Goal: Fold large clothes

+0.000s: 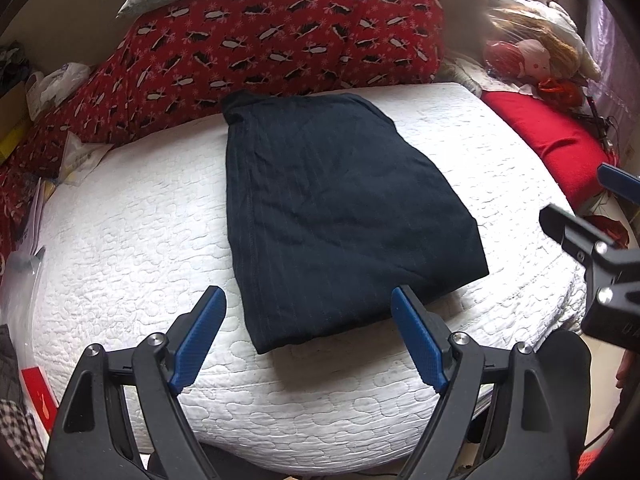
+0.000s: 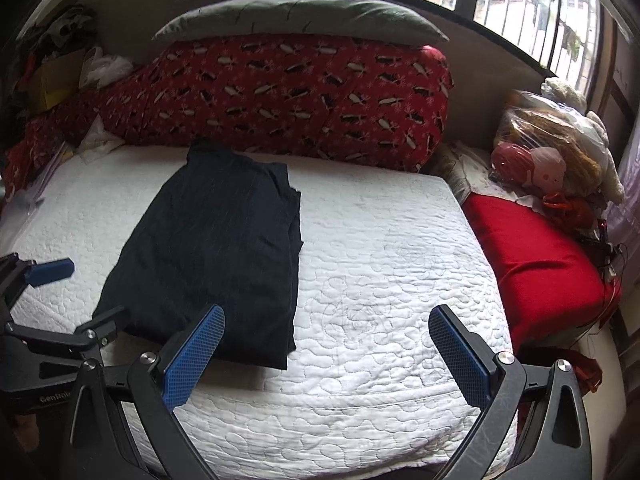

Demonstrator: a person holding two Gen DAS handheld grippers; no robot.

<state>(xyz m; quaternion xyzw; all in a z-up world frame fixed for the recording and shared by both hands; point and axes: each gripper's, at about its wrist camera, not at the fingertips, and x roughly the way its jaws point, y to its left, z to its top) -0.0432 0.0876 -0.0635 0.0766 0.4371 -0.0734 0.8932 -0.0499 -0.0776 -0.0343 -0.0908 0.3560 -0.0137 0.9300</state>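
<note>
Folded dark garment (image 1: 340, 216) lying flat on the white quilted bed (image 1: 120, 248), a bit left of middle, far end nearly touching the red patterned bedding (image 1: 280, 36). Far corner bunched up, hard to tell if collar or waistband. Left tongs (image 1: 308, 332) spread wide over the near edge, gripping nothing. Right tongs (image 2: 326, 354) likewise released, hovering above bare quilt just right of the garment. Clear plastic bag (image 2: 556, 136) far right stuffed with plush toys, contents blurry. Cardboard box (image 2: 56, 76) far left, mostly cut off, contents unreadable.
</note>
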